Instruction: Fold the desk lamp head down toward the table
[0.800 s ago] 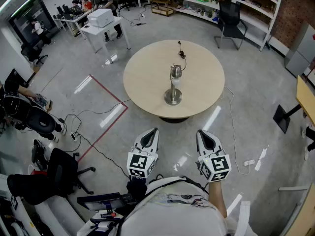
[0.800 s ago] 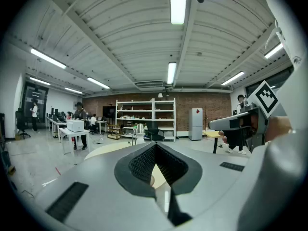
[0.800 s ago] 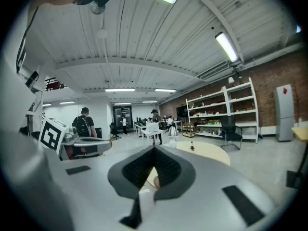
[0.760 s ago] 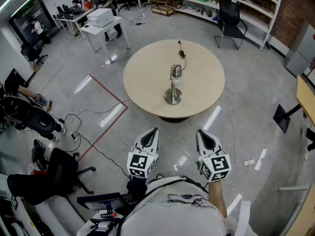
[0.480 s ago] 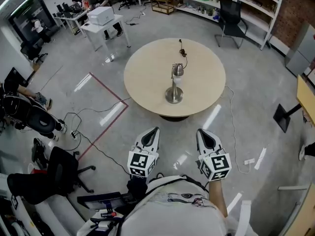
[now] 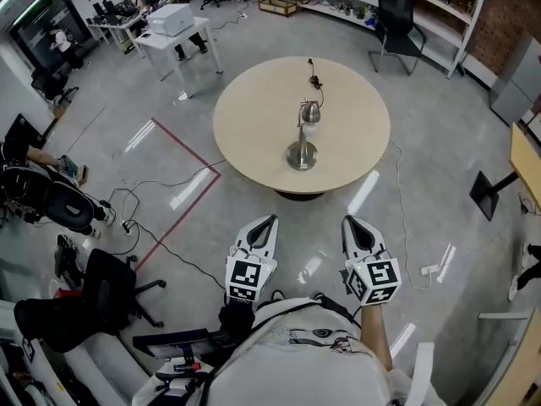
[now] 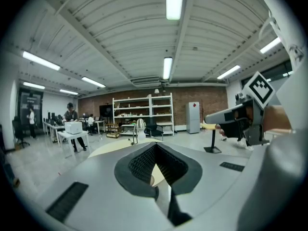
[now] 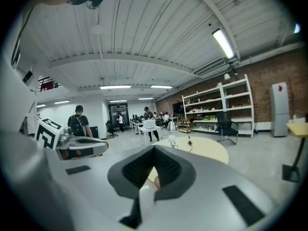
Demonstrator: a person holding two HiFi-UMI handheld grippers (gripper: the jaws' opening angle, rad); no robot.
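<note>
Both jaws are closed on nothing. Your left gripper [image 6: 263, 226] and right gripper [image 6: 354, 224] hang near your chest, well apart from the silver metal desk lamp [image 6: 303, 139]. It stands upright at the middle of the round beige table [image 6: 254, 134], head raised. Open grey polished floor [image 6: 308, 227] lies between you and the table, and the near table edge is unobstructed.
</note>
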